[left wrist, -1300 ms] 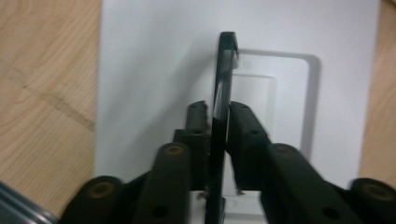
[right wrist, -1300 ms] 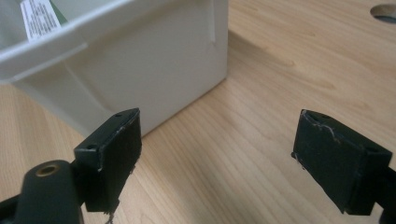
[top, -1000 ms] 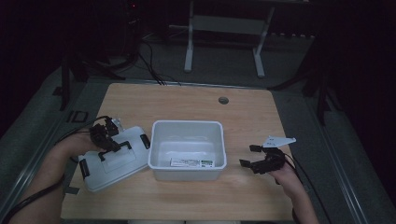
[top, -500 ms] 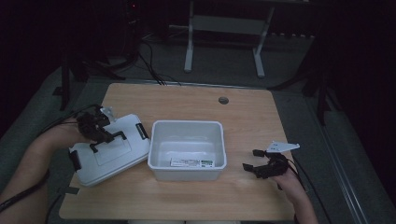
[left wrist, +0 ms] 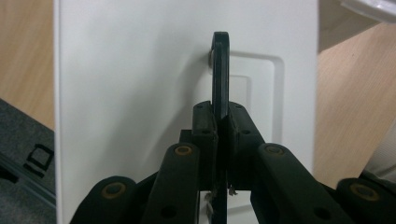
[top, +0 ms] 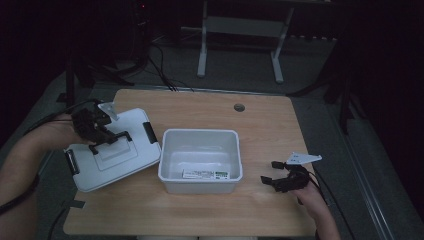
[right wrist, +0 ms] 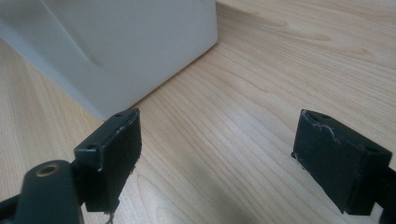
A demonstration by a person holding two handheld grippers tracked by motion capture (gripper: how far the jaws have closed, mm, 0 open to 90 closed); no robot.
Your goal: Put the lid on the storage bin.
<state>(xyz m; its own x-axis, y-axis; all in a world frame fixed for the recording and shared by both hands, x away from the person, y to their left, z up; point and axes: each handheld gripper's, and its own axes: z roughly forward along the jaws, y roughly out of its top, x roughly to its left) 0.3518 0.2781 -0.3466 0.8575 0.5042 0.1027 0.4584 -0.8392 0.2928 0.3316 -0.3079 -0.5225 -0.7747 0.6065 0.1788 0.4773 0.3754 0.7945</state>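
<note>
- Sitting mid-surface, an open white bin (top: 200, 160) separated both tongs.
- Left tongs (top: 107, 137) clamped the lid's black handle (left wrist: 220, 74).
- Right tongs (top: 272, 180) lay wide open, empty.

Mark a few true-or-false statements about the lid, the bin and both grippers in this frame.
1. The left gripper is shut on the lid's black handle. True.
2. The white lid sits on the bin. False: it lies on the table to the bin's left, the bin open.
3. The right gripper holds the bin's wall. False: its jaws are open, above bare wood beside the bin.
4. A label lies inside the bin. True.
5. The wooden table has a round hole near its far edge. True.
</note>
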